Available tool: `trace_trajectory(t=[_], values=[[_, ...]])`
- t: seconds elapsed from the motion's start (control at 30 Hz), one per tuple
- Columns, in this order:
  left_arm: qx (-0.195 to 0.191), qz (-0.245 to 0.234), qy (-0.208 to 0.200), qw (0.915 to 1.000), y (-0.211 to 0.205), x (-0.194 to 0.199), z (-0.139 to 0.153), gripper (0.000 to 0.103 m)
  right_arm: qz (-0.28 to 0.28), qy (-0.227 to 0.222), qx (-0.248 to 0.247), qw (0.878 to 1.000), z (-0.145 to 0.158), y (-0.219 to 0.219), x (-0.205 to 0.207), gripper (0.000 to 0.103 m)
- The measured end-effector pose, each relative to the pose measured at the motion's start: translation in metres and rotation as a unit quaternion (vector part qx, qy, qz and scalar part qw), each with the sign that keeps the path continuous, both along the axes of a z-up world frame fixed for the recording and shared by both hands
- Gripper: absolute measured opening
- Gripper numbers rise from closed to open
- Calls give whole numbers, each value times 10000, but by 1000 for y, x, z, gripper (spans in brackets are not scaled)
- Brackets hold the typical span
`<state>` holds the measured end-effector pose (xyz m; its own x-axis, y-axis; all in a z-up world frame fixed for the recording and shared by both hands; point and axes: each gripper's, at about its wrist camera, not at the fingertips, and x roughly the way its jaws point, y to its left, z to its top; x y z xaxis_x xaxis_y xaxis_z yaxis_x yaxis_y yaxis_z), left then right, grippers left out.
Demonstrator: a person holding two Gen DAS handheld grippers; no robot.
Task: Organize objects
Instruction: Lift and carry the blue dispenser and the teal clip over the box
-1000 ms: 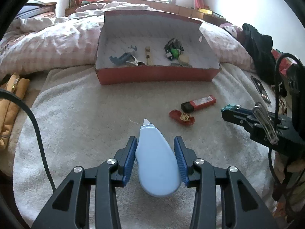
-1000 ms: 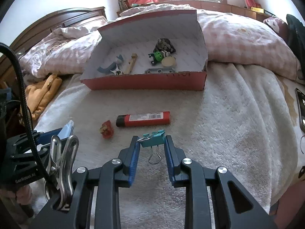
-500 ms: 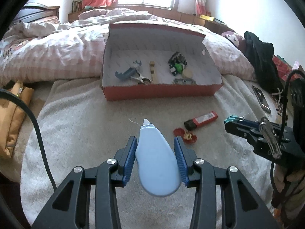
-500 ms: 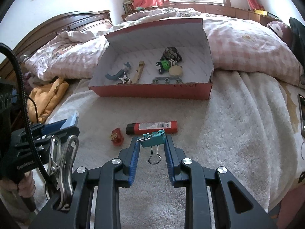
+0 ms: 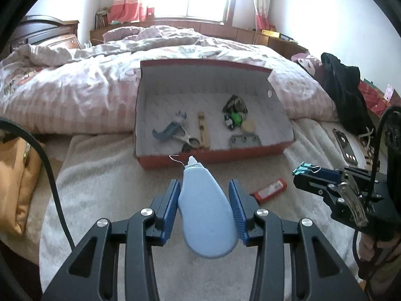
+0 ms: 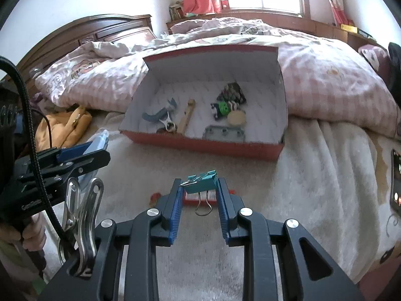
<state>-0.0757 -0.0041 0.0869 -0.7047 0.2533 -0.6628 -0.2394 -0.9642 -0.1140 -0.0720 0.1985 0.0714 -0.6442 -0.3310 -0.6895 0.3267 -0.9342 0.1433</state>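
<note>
My left gripper (image 5: pixel 204 188) is shut on a pale blue correction-tape dispenser (image 5: pixel 206 210), held in the air above the towel with its white tip toward the box. My right gripper (image 6: pixel 199 185) is shut on a teal binder clip (image 6: pixel 201 184), its wire loop hanging down. A red open box (image 5: pixel 213 156) (image 6: pixel 200 146) sits ahead on the bed with several small items inside: a blue clip, a wooden clothespin, a green toy, a grey plate. A red lighter (image 5: pixel 270 190) lies on the towel, half hidden behind the clip in the right wrist view.
A small red piece (image 6: pixel 154 198) lies on the towel left of the right gripper's fingers. A rumpled pink quilt (image 5: pixel 75 87) piles behind the box. A phone (image 5: pixel 345 148) and dark clothes (image 5: pixel 343 92) lie at the right, an orange bag (image 5: pixel 15 175) at the left.
Both grippers have risen and the view has tilted up, so the box sits lower and nearer to them. The lighter and red piece have slid toward the fingers. Both grips are unchanged.
</note>
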Motion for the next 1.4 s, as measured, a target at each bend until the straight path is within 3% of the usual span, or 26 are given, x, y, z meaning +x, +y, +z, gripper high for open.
trace_trajectory(t=[0.5, 1.0, 1.4], values=[[-42, -81, 229, 9997, 19, -66, 21, 40, 72, 141, 47, 9999, 16, -2, -60, 27], [-166, -54, 53, 9998, 35, -148, -8, 40, -58, 211, 72, 9997, -1, -4, -132, 27], [-272, 30, 50, 9996, 40, -179, -24, 40, -141, 146, 144, 9997, -21, -3, -151, 27]])
